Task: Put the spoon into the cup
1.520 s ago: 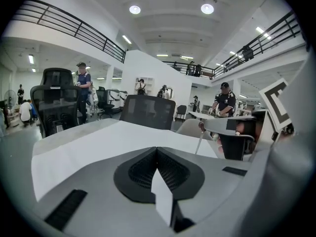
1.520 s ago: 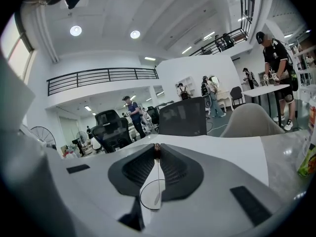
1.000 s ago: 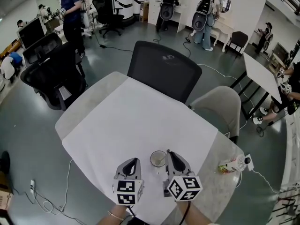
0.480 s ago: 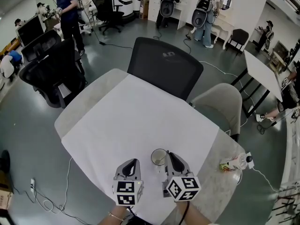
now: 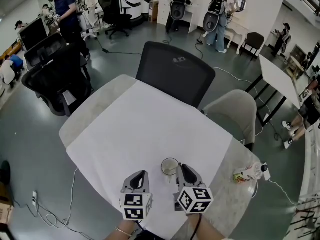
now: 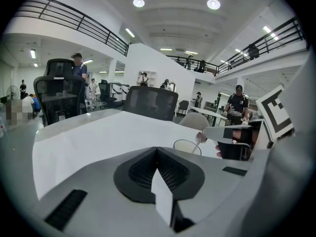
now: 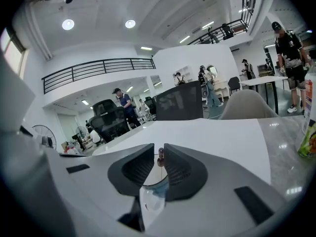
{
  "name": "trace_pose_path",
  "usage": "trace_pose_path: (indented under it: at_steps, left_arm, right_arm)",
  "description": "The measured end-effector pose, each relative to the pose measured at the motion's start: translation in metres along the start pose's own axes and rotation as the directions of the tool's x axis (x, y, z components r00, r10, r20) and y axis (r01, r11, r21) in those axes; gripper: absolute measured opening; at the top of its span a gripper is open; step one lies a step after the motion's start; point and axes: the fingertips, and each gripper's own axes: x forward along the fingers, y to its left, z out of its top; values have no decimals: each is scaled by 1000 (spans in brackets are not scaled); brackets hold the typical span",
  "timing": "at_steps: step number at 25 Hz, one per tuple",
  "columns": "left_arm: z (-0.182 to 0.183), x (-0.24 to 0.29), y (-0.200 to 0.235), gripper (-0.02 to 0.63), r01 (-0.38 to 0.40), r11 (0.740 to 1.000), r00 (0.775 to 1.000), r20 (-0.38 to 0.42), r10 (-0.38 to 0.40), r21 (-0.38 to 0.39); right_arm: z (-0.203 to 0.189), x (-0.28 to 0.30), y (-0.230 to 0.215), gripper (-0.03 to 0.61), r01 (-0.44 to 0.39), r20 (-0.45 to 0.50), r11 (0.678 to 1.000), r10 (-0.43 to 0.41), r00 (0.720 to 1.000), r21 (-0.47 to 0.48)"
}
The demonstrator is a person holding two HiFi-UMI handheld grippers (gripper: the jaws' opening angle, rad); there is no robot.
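Note:
A small clear cup (image 5: 168, 167) stands on the white table (image 5: 135, 129) near its front edge. My right gripper (image 5: 180, 167) is at the cup's right rim, shut on a small spoon (image 6: 199, 138). In the right gripper view the spoon's end (image 7: 159, 160) shows pinched between the jaws, with the cup's rim (image 7: 154, 182) just below. Seen from the left gripper view, the spoon slants down over the cup (image 6: 186, 146). My left gripper (image 5: 141, 174) rests to the left of the cup, apart from it, jaws shut on nothing (image 6: 157, 149).
A drink bottle (image 5: 247, 174) lies on the marble strip at the table's right edge. A black chair (image 5: 175, 76) and a beige chair (image 5: 235, 114) stand at the far side. People move about in the background.
Both grippers and the cup stay almost where they were. Only people in the background have shifted.

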Motion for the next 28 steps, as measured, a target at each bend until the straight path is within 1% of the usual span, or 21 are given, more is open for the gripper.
trace_pose_path:
  at_steps: [8,13,17,20,23,28]
  left_arm:
    - [8,-7,-1,18,2,1000,1000,24,-2,4]
    - [14,-14,-2,18,1,1000,999,40,-1,2]
    - [21,-23,-7,18,5,1000,998,65,-5,8]
    - [29,-30,-10,17,4,1000,996,92,-5,6]
    - [35,-37,-11,18,6,1000,994,114,-5,-3]
    - [44,-53,-14,18,10,1000,988,151,-8,-9]
  right_arm:
    - [7,-8,-8,58,42,16,999,-42,999,13]
    - [17,-18,-10,58,54,41,998,-55,998,19]
    - [27,-34,-15,58,82,64,997,-83,994,14]
    - [35,-48,-18,58,99,80,995,-99,992,2]
    - [41,-62,-17,57,112,94,993,-109,990,-31]
    - [51,-88,-13,51,119,136,990,-108,985,-74]
